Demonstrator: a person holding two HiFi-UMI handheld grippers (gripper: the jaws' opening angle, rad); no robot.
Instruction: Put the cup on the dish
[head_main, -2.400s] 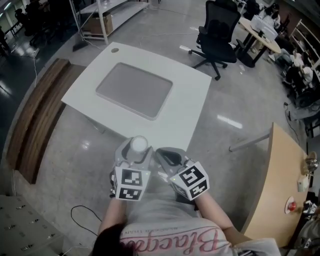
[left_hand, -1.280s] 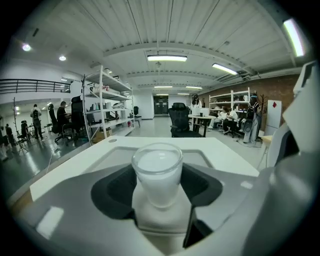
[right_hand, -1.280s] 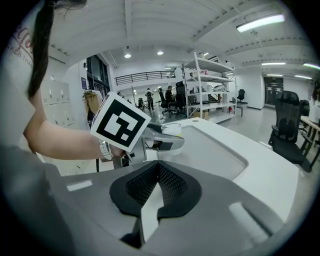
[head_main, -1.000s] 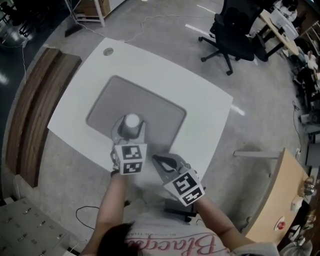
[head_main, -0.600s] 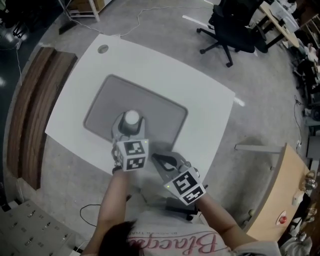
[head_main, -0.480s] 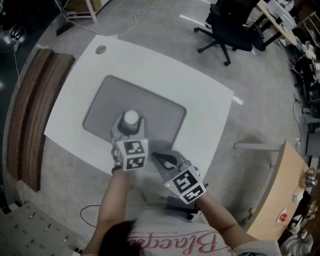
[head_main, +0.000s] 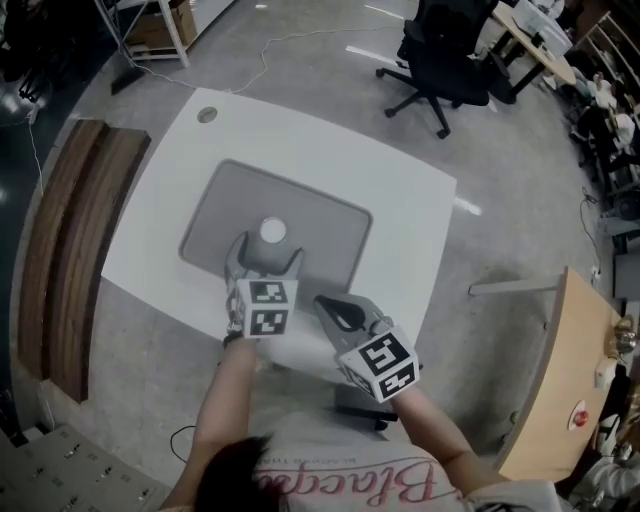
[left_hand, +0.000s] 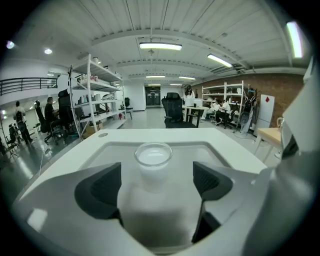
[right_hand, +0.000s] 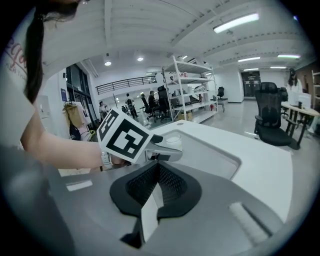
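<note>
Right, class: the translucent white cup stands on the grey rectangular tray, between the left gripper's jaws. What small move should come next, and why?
Probably draw the left gripper straight back, level, away from the translucent white cup. Its jaws are opening, both pads stand clear of the cup's sides, and the cup sits upright on the grey rectangular tray, so only a clean withdrawal seems left.

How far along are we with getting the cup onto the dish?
Done: the cup stands upright on the grey dish. In hand: the left gripper has its jaws opening, with the cup between them and both pads clear of it. The right gripper is shut and empty. Left: probably just drawing the left gripper back without knocking the cup.
</note>
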